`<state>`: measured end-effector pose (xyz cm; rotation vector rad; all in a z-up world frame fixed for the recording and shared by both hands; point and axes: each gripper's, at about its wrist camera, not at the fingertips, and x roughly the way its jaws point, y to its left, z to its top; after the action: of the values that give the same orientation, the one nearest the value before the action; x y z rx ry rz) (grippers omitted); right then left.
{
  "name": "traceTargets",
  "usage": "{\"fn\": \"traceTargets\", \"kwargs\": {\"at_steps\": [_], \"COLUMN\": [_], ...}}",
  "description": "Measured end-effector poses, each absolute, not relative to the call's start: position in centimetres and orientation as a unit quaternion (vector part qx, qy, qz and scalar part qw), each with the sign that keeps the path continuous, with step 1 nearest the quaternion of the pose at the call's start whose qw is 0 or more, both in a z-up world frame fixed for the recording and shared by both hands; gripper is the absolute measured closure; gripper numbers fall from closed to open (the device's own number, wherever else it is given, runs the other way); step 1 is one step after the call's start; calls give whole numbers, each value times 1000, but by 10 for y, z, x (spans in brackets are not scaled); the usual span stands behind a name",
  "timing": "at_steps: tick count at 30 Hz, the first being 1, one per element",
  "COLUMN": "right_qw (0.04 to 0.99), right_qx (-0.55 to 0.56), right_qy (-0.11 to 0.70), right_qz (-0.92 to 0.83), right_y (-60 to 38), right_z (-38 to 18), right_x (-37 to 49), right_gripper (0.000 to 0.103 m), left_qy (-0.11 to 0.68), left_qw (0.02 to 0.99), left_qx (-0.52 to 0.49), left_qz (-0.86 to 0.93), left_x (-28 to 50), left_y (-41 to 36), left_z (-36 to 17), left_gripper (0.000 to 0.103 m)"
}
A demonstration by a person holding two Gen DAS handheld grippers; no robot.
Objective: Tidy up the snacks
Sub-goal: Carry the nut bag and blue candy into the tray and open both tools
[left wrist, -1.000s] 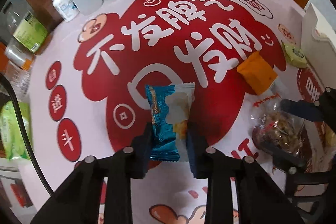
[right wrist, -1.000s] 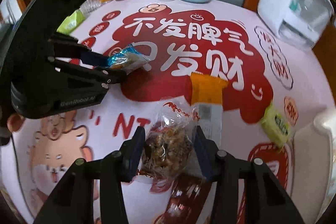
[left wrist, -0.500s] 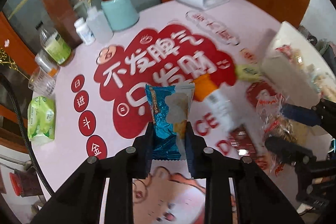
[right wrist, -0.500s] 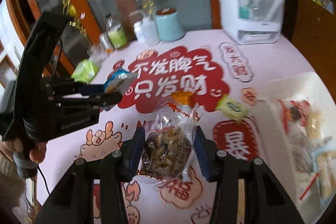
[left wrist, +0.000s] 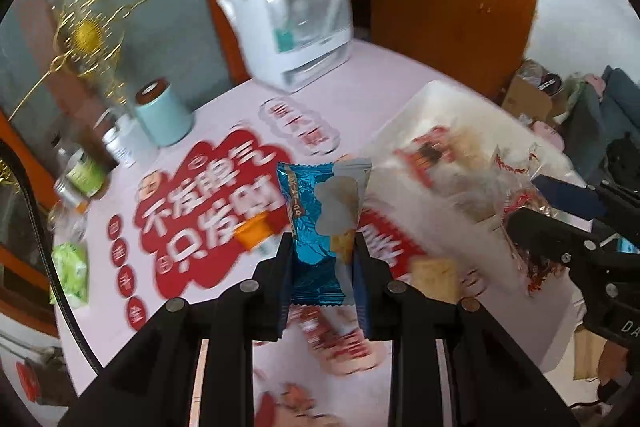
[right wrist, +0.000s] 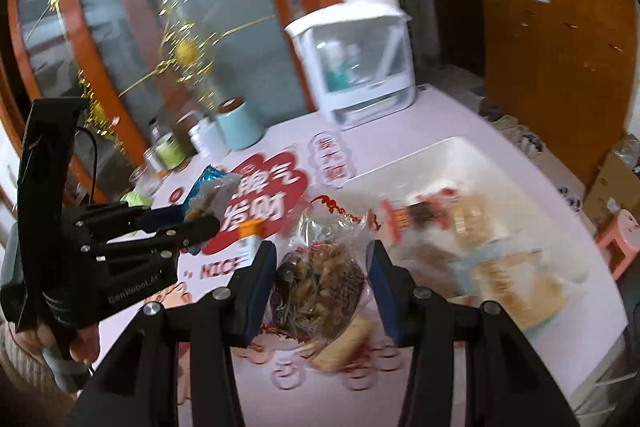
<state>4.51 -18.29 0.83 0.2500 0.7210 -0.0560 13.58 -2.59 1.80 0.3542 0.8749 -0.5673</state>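
Note:
My left gripper is shut on a blue snack packet and holds it high above the table; it also shows in the right wrist view. My right gripper is shut on a clear bag of brown nut snack, also seen at the right of the left wrist view. A white tray with several snack packs lies on the table to the right, below both grippers. An orange-topped packet lies on the red table print.
A white plastic appliance stands at the table's far edge. A mint cylinder, white bottles and jars stand at the far left. A green packet lies near the left edge. A wooden cabinet stands beyond the table.
Both grippers have risen well above the table with their snacks and swung right, toward the white tray. The table looks farther off and the tray has come into view.

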Motion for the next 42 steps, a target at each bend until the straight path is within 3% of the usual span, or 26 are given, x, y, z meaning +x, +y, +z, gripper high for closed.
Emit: {"fn": "traceTargets", "kwargs": {"at_steps": [16,30,32,34,35,42], "right_qw": [925,906,902,899,898,898], "right_qx": [160,165,177,190,194,197], "right_qy": [338,386,390,393,394,391], "right_qz": [-67,-58,-48,-43,-42,-36], "right_y": [-330,-364,-365,-366,-367,-360], "right_z": [5,-23,-25,-28,-29,-28], "right_x": [48,84,86,87,88,85], "right_gripper": [55,53,48,43,42,42], "left_qy": [410,443,449,451,444,447], "left_qw": [855,849,847,847,852,853], "left_qx": [158,153,150,152,153,157], "left_qz": [-275,-242,-242,-236,-230,-220], "left_x": [111,133,134,133,131,128], "left_y": [-201,-244,-244,-243,-240,-228], "left_z": [13,-18,-21,-23,-23,-23], "left_gripper": [78,76,64,16,11,11]}}
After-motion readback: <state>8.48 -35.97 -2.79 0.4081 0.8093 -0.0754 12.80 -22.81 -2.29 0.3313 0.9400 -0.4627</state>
